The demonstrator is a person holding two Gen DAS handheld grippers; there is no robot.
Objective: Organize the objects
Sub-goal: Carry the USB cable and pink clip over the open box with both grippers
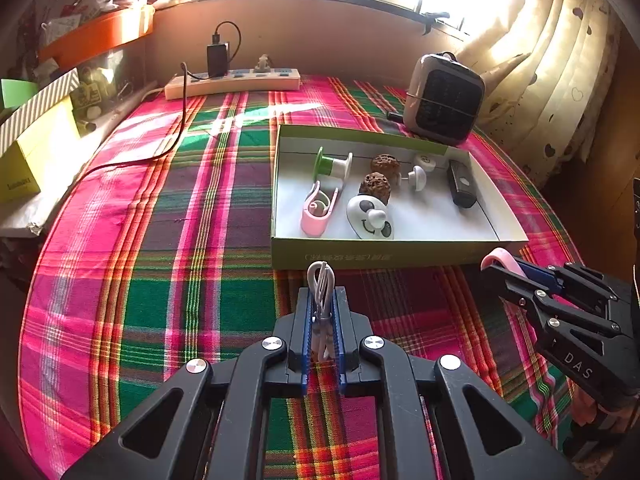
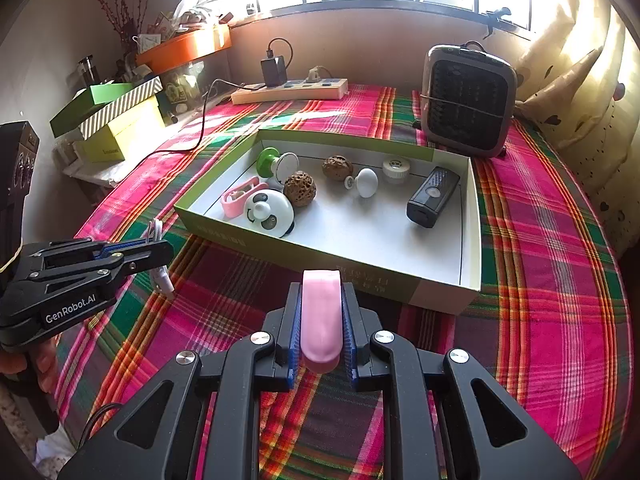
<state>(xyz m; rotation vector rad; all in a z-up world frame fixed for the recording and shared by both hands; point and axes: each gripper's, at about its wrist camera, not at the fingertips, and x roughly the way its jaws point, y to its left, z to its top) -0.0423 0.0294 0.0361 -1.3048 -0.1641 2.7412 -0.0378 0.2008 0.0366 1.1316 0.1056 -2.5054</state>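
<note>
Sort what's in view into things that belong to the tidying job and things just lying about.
Job: white cable in left gripper; pink clip in right gripper; box with panda toy, walnuts.

Lying about: power strip, heater, curtain.

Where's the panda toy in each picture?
Left wrist view: the panda toy lies near the front wall of the green box, right of the pink clip.
Right wrist view: the panda toy sits at the box's front left, beside the same clip.
Shared landmark: the grey heater.
</note>
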